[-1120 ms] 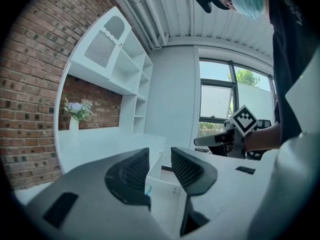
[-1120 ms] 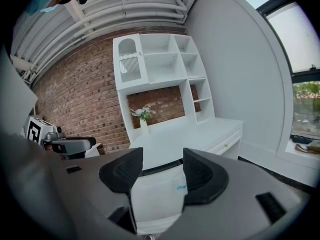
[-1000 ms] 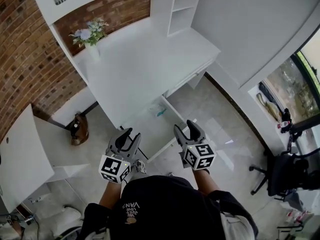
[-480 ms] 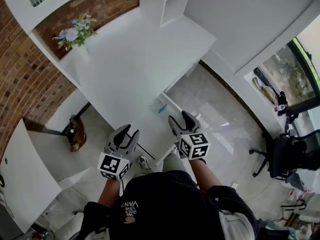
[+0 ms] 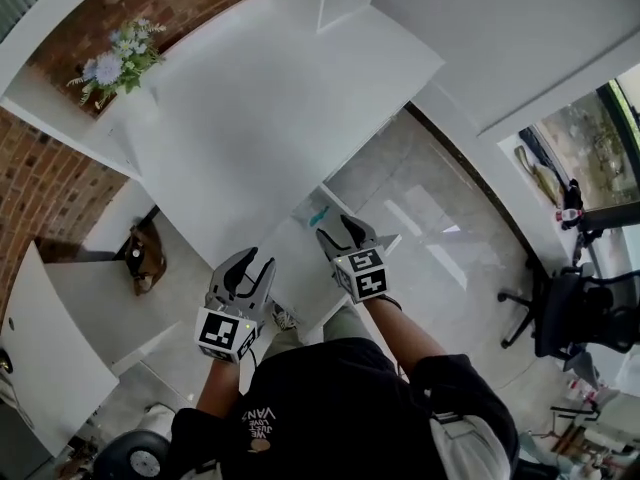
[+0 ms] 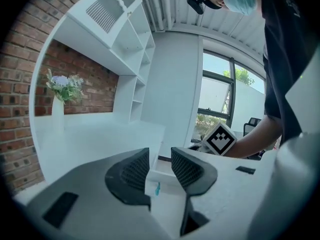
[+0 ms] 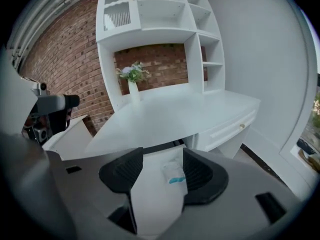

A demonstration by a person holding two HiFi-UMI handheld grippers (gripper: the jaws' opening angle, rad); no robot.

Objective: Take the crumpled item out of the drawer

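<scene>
Far to the left of the left claw, a vase of flowers (image 5: 112,56) stands at the back of the white bench (image 5: 260,108), against a brick wall (image 5: 40,168).

Left claw (image 5: 250,264): the jaws stand apart, with nothing between them. It is held in front of the bench edge, to the left of the open drawer (image 5: 290,263). In the left gripper view, the drawer interior and the crumpled item (image 6: 153,186) show through the gap between the jaws, well beyond the tips.

Drawer: white, pulled out from under the bench. It lies between the two claws. The only content visible is the crumpled item (image 5: 314,214), a pale wrapper with a teal mark, lying at the back of the drawer floor.

Right claw (image 5: 338,232): the jaws stand apart and grip nothing. It is held over the drawer with the tips pointing at the item. In the right gripper view, the item (image 7: 174,173) lies just ahead of the gap, nearer the right-hand jaw. Contact cannot be determined.

Well to the right of the right claw, an office chair (image 5: 568,328) stands on the tiled floor (image 5: 440,238).
</scene>
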